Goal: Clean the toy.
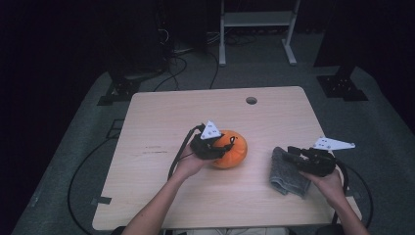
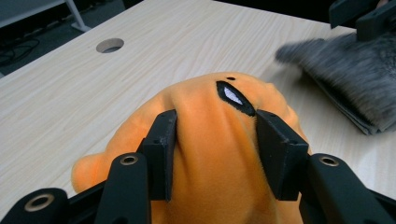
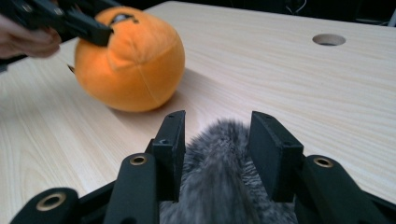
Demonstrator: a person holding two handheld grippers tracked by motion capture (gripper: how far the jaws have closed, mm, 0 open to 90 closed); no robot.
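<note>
A: Start from the high view. Any writing or labels?

B: None that can be read. The wooden table (image 1: 161,122) bears a faint dark mark left of centre, too small to make out. The left gripper (image 1: 215,147) lies over the near-left side of the orange plush toy (image 1: 230,149), which sits near the table's middle. The left forearm comes up from the bottom edge, angled right, hand under the gripper.

A: And the other hand?

B: The right gripper (image 1: 298,155) points left, its tips over the grey fuzzy cloth (image 1: 288,171) near the table's right edge. The cloth and the toy lie apart, bare wood between them. A round hole (image 1: 251,100) sits near the far edge.

A: Now the left gripper view.

B: Both jaws press into the toy (image 2: 210,140), pinching a ridge of orange plush between them, so it is clamped on the toy. A small black-rimmed patch shows on the plush; no lettering. The cloth (image 2: 355,79) lies at upper right, blurred.

A: The right gripper view?

B: The jaws stand partly apart with the cloth (image 3: 219,177) bulging up between them. Gaps show at both pads, so they do not squeeze it. The toy (image 3: 135,65) rests beyond at upper left, the left gripper (image 3: 98,30) biting its top.
</note>
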